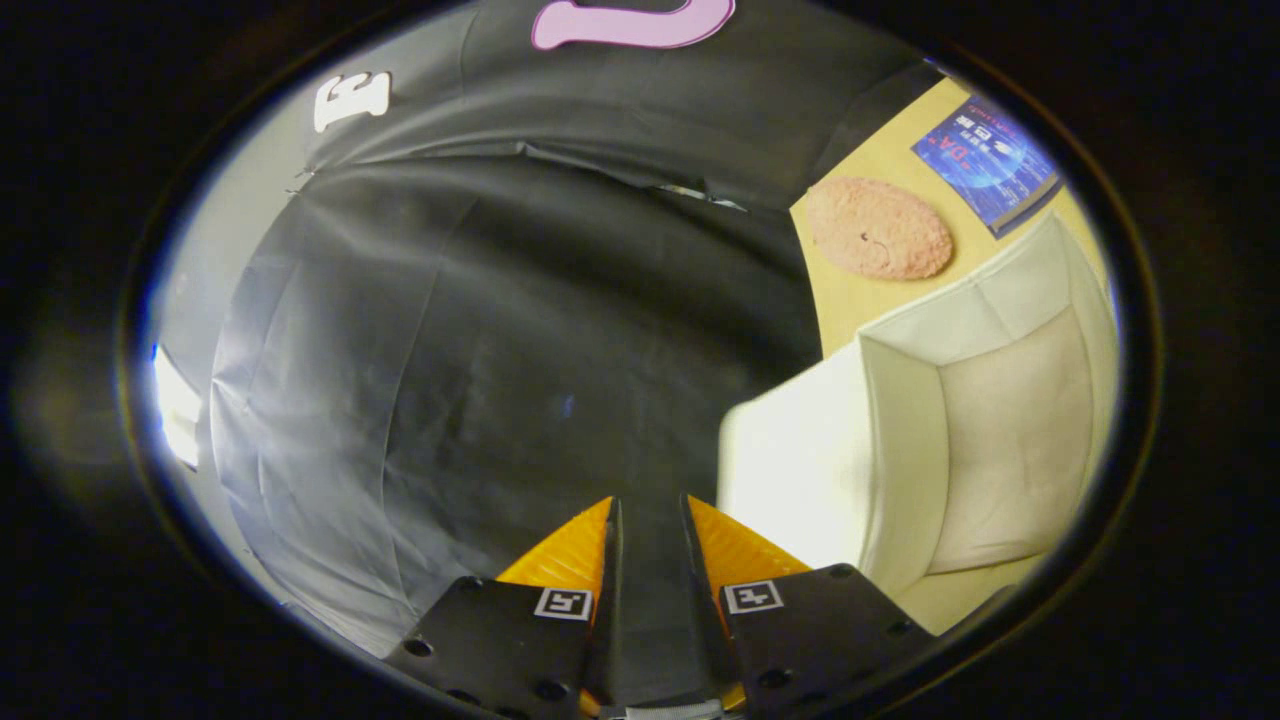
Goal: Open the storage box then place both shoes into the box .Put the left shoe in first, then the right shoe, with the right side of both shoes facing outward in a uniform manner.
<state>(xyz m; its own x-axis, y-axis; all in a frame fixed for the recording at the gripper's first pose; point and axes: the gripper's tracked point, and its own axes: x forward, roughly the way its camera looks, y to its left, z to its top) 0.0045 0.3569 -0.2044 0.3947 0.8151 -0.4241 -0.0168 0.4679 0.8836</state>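
- My claw [648,512]: fingers set a narrow gap apart, nothing between them, aimed at the black cloth wall [500,330]
- Storage box [960,430]: pale fabric, open top, interior empty, just right of my fingers, standing on the tan table [860,290]
- Pink round mat [878,228]: beyond the box
- Blue booklet [985,160]: past the mat; white print too small to read

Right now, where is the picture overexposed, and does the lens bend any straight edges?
Gripper view: the storage box outer wall nearest the fingers is washed out by glare; its edges curve from fisheye distortion; the open fingers hold nothing.
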